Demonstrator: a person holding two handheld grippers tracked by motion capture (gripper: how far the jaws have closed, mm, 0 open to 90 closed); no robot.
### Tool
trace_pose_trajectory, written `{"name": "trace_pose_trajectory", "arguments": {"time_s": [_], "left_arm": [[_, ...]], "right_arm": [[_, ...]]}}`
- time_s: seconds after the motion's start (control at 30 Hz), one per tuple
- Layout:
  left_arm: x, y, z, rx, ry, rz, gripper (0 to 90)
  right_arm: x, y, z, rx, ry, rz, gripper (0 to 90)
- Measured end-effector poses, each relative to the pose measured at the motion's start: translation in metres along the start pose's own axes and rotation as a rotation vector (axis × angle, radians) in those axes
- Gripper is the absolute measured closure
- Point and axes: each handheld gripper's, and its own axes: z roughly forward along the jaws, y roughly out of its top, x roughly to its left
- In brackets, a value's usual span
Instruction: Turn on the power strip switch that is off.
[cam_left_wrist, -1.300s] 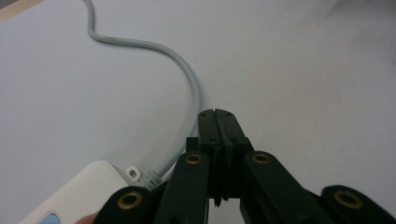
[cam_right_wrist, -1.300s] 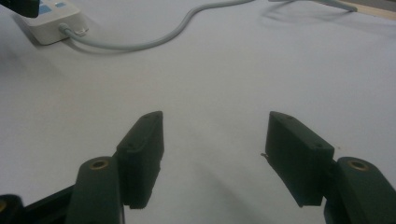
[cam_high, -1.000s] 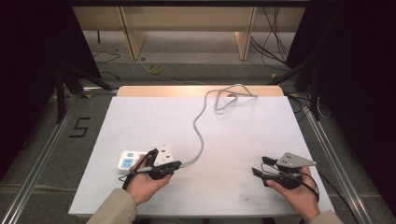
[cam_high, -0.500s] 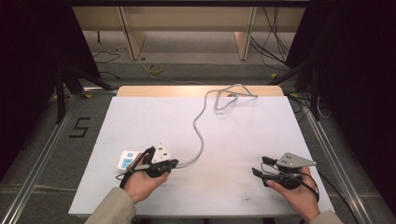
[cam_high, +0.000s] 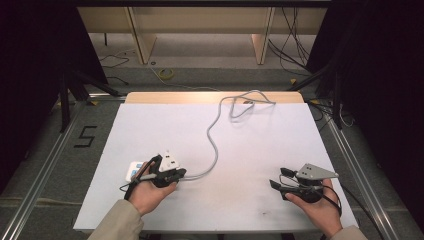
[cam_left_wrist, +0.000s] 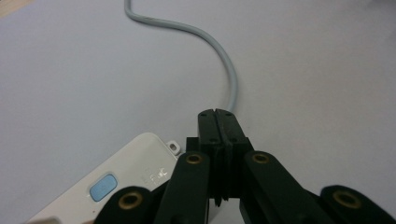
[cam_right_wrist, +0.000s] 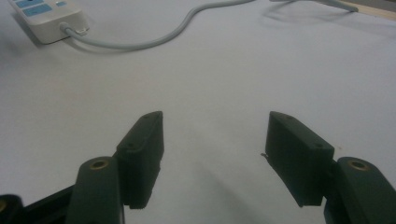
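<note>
The left gripper (cam_high: 167, 172) sits at the near left of the white tabletop (cam_high: 250, 135), its fingers (cam_left_wrist: 217, 128) clenched together with nothing visibly between them, right beside the cord end of a white power strip (cam_left_wrist: 119, 179). If the step in hand is to take hold of that strip, a judgement only, the fingers would first have to part and come down over the strip's body rather than its cord, square to its long sides so it does not twist out.

The right gripper (cam_high: 295, 186) rests at the near right, well apart from the strip, its fingers (cam_right_wrist: 142, 149) spread wide and empty.

The power strip lies flat, with a pale blue button (cam_left_wrist: 102, 186) on top. Its grey cord (cam_high: 215, 145) snakes toward the far edge and loops there.
</note>
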Motion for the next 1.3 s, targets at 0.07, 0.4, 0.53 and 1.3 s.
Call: {"name": "trace_pose_trajectory", "arguments": {"time_s": [0.07,0.4,0.53,1.3], "left_arm": [[0.003,0.000,-0.002,0.007,0.006,-0.002,89.7],[0.008,0.001,-0.005,0.025,0.016,-0.010,89.8],[0.009,0.000,-0.005,0.029,0.018,-0.013,89.8],[0.021,0.001,-0.011,0.043,0.044,-0.033,89.8]], "right_arm": [[0.000,0.000,0.000,0.000,0.000,0.000,38.1],[0.000,0.000,0.000,0.000,0.000,-0.002,38.1],[0.000,0.000,0.000,0.000,0.000,-0.002,38.1],[0.001,0.000,0.000,-0.001,-0.001,-0.003,38.1]]}}
